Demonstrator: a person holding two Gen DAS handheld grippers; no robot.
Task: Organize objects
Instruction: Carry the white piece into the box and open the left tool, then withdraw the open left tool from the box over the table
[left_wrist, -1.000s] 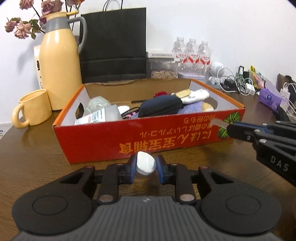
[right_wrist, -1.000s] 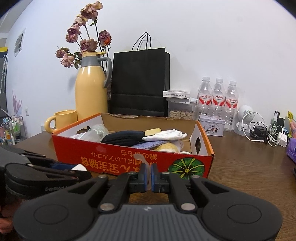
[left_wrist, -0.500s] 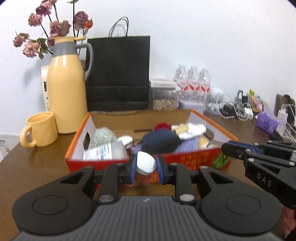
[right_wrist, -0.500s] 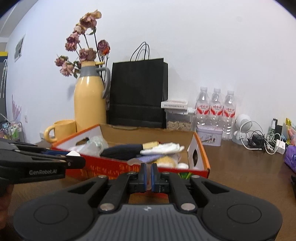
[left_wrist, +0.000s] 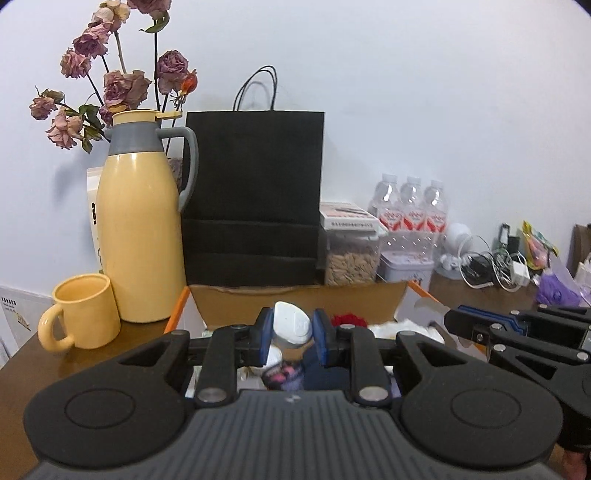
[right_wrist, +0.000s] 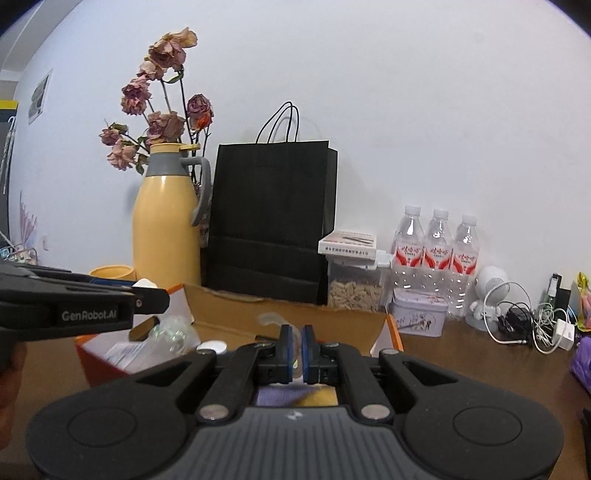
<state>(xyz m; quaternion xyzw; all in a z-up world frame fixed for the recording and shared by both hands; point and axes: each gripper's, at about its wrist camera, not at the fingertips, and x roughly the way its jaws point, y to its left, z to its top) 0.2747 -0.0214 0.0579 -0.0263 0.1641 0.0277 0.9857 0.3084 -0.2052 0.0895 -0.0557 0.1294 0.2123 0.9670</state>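
Setting: a brown wooden worktop against a white wall, crowded along its far edge.

Left tool: jaws narrowly apart, clamped on a small white plastic item with a rounded, tapering body; what it is cannot be told. It hangs above the near part of the box.

Right tool: jaws closed, pinching a thin translucent piece that rises above the fingertips; what it is cannot be told. It also sits over the box, to the right of the left tool.

Step in hand, as judged: both items are being carried over the box for putting away. The next move calls for lowering each tool into a free gap and loosening the jaws without knocking what already lies inside.

Container, just beyond and below the tools: orange cardboard box, open-topped. Contents visible: a clear plastic bottle at left, a round white lid, purple cloth, a dark pouch, something red, white fabric.

Beyond the box: yellow mug, yellow thermos jug with dried roses behind it, black paper bag, a clear canister of nuts, a tin, three water bottles, tangled cables.
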